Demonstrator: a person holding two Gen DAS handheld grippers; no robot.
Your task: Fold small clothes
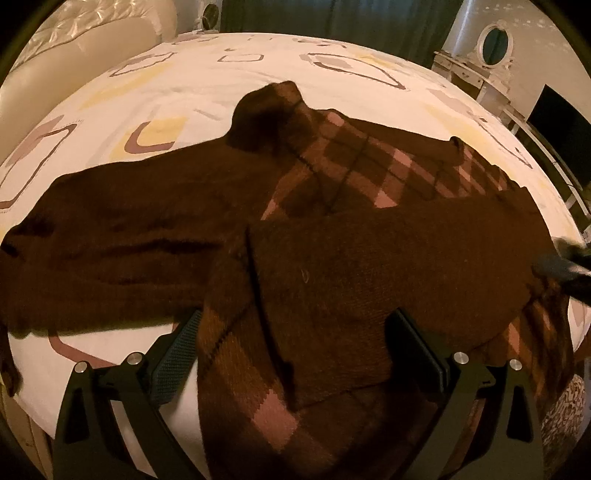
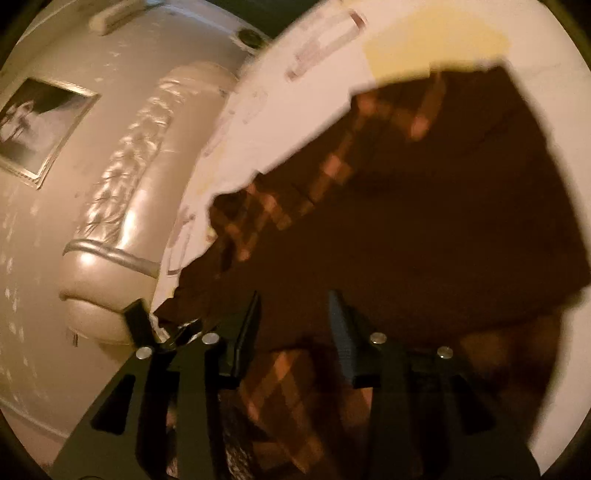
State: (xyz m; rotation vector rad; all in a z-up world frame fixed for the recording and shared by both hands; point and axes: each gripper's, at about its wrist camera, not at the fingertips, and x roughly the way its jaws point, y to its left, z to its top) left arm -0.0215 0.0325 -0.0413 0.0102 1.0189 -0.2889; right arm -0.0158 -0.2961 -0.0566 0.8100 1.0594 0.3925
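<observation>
Bedding first: a bed (image 1: 229,81) with a pale sheet printed in yellow and mauve rounded squares fills both views, and a padded cream headboard (image 2: 122,206) runs along its far side, glossy and tufted; behind the headboard in the right wrist view a framed picture (image 2: 40,125) hangs on the patterned wall; across the room in the left wrist view stand dark curtains (image 1: 332,14), a white dresser with an oval mirror (image 1: 495,42) and a dark screen (image 1: 557,110).

Spread over the middle of the bed lies the task's garment, a dark brown knitted sweater (image 1: 369,266) with a pink-and-brown argyle front; its neck points away from the left camera, one sleeve stretches flat to the left, and a plain brown panel is folded over the patterned body; the near hem hangs toward the bed's edge.

Left gripper (image 1: 291,336) sits low at that near edge with its jaws spread wide; folded cloth lies between them, but the pads do not press it from both sides.

Right gripper (image 2: 293,321), blurred in its own view, hovers over the sweater with its jaws partly apart and nothing pinched between them; in the left wrist view it shows only as a dark smear at the right margin.
</observation>
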